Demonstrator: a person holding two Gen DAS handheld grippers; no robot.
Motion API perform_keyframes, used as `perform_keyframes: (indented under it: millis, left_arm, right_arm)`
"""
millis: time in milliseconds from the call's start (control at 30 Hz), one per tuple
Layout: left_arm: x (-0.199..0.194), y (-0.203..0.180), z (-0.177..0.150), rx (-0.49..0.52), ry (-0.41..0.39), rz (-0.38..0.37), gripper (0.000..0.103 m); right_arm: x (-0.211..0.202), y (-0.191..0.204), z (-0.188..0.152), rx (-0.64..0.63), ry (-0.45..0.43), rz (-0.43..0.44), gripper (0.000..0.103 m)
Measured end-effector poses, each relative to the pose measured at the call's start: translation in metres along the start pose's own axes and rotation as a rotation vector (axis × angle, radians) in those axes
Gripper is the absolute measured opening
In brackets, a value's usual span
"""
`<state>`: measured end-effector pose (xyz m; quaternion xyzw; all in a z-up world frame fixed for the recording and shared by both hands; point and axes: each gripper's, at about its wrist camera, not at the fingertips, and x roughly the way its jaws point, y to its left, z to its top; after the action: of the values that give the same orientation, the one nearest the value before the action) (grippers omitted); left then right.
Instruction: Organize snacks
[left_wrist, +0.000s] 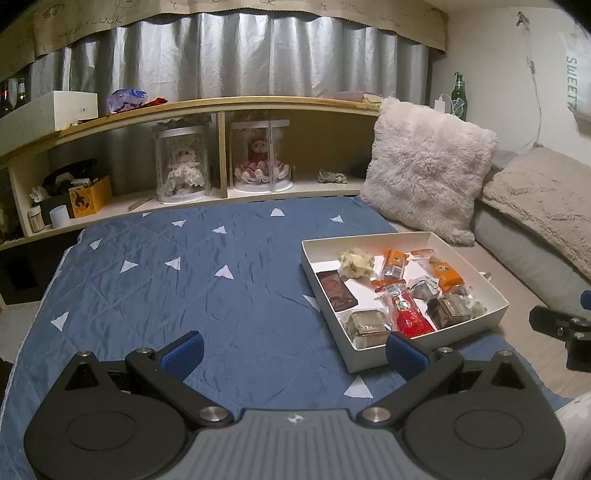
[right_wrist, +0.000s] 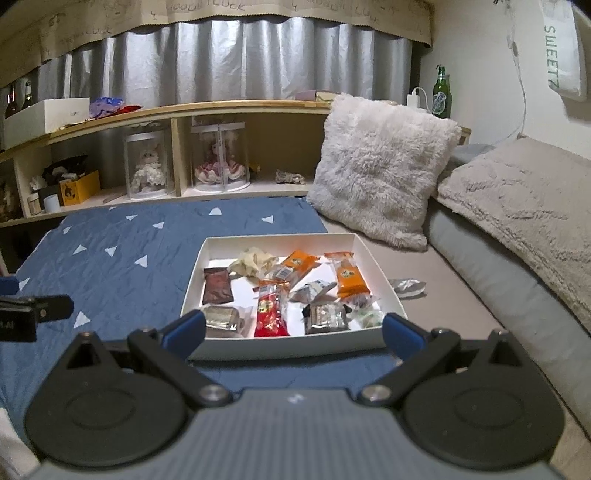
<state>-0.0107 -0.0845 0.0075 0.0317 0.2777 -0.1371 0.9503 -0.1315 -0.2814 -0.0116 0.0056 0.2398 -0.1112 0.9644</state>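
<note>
A shallow white box (right_wrist: 295, 349) (left_wrist: 373, 360) lies on the blue quilt and holds several wrapped snacks: a red packet (right_wrist: 271, 314) (left_wrist: 408, 314), two orange packs (right_wrist: 349, 277) (left_wrist: 445, 273), a brown bar (right_wrist: 218, 290) (left_wrist: 338, 293), silvery blocks (right_wrist: 221, 317) and a pale crumpled wrapper (right_wrist: 253, 260). My right gripper (right_wrist: 293, 334) stands open just in front of the box's near wall, nothing between its fingers. My left gripper (left_wrist: 295, 349) is open over bare quilt, left of the box. One silver wrapper (right_wrist: 408, 286) lies outside the box on the right.
The blue quilt (left_wrist: 184, 277) with white triangles spreads to the left. A fluffy pillow (right_wrist: 380, 166) and a beige blanket (right_wrist: 524, 206) sit behind and right of the box. A wooden shelf (left_wrist: 221, 107) with dolls in clear cases runs along the back. A green bottle (right_wrist: 441, 92) stands far right.
</note>
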Motion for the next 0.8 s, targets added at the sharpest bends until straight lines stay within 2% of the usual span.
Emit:
perform_keyframes:
  millis: [800]
  left_arm:
    - [0.002, -0.0003, -0.0013, -0.009, 0.002, -0.005, 0.103]
  right_arm:
    - [0.0041, 0.0028, -0.0095, 0.014, 0.017, -0.003, 0.102]
